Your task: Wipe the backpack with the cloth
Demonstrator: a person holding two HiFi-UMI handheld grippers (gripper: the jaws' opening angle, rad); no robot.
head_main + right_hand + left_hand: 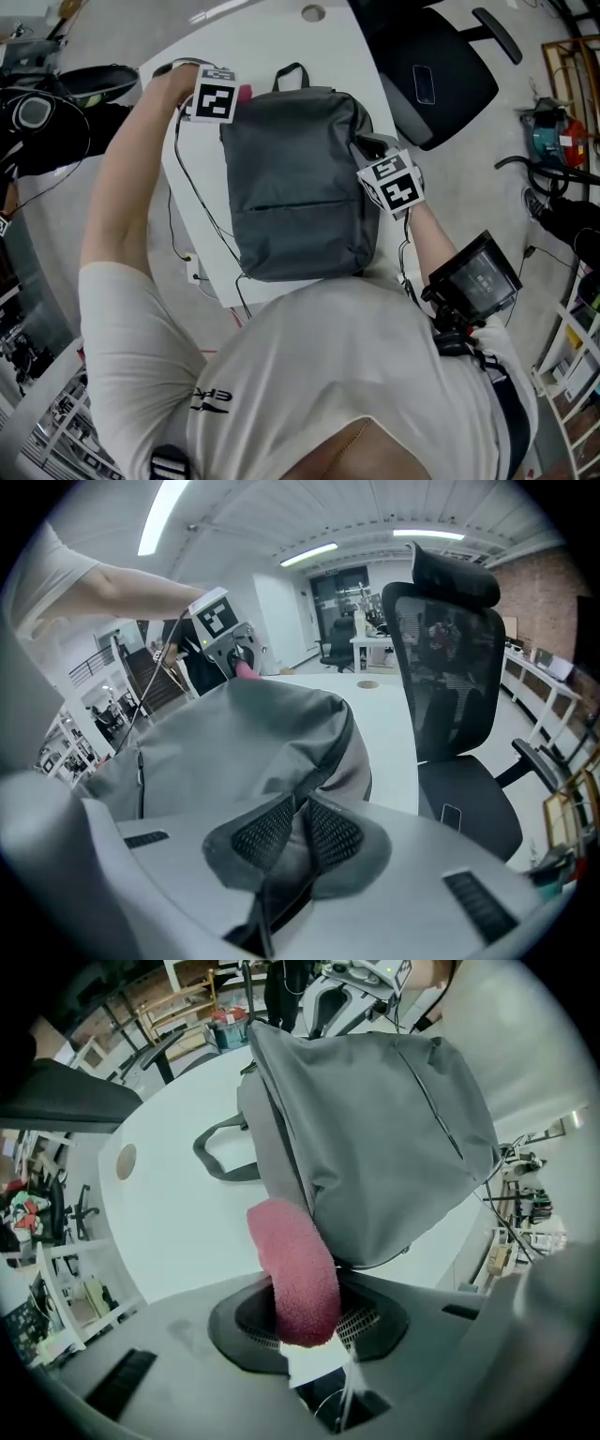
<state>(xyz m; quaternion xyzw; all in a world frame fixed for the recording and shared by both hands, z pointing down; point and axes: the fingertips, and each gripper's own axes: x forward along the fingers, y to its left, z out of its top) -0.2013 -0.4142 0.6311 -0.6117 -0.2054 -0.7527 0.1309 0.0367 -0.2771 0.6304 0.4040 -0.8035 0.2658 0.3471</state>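
Grey fabric, soft and slack: the backpack lies mid-frame on the white table in the head view. In the left gripper view, the left gripper is clamped on a plush pink cloth at bottom centre, touching the backpack's edge. In the right gripper view, the right gripper pinches a fold of the backpack, probably a sensible anchor, since something this light would slide.

Pink cloth beside grey backpack lying flat
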